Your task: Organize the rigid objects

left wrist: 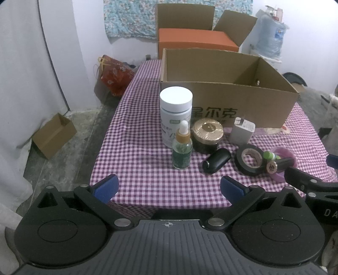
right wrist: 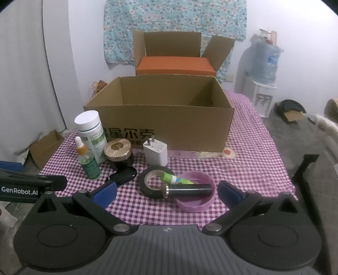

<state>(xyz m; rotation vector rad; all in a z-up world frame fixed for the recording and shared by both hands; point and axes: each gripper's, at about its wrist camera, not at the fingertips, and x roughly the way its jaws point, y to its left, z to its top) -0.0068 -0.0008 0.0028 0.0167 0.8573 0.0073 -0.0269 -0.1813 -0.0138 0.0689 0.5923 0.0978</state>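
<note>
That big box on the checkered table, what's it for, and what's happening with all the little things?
A person holds two grippers, sorting small hard things. The cardboard box looks empty so far. In front of it wait a white bottle, a dropper bottle, a gold-lidded jar, a white charger, a tape roll and a pink lid. The left gripper and right gripper are both open, holding nothing yet.

This looks like a simple room in a home – a table with a purple checked cloth (right wrist: 253, 152), a floral fabric (right wrist: 169, 19) hung on the white wall, and a water dispenser (right wrist: 262, 88) in the corner. The bare concrete floor (left wrist: 69, 135) and cardboard boxes (right wrist: 169, 50) suggest a storage corner.
</note>
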